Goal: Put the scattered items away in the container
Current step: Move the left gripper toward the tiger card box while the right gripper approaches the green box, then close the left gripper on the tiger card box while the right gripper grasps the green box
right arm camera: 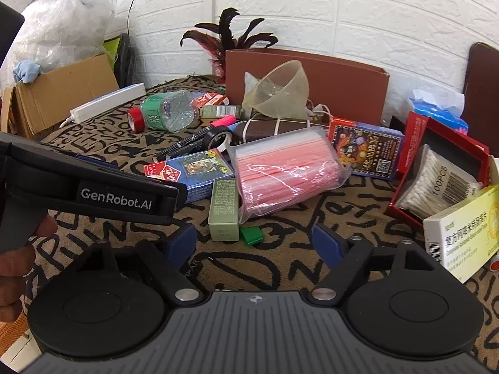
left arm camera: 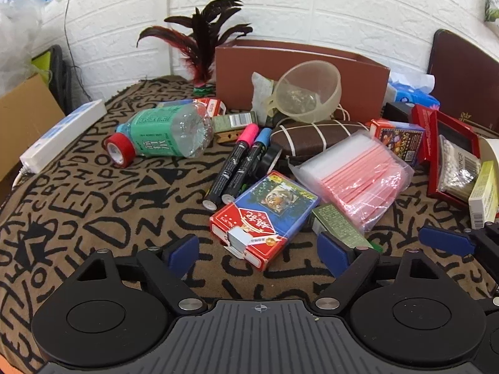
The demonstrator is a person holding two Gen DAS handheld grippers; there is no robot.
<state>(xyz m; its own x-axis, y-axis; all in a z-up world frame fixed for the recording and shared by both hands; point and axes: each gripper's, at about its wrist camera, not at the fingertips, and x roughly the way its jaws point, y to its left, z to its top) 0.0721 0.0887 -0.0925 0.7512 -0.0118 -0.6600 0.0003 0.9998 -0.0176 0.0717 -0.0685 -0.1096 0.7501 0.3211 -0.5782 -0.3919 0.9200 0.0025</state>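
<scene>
Both grippers are reaching in: the left gripper (left arm camera: 259, 251), jaws spread and empty, straddles the card box (left arm camera: 265, 215); the right gripper (right arm camera: 254, 243), spread too, nears the green box (right arm camera: 224, 208). Next, each should pinch, then carry to the brown container (left arm camera: 299, 74) behind.

Both tongs, left (left arm camera: 259, 246) and right (right arm camera: 254, 238), gape, angled downward.

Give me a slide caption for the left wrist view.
Open left gripper nears a playing-card box amid clutter.
</scene>
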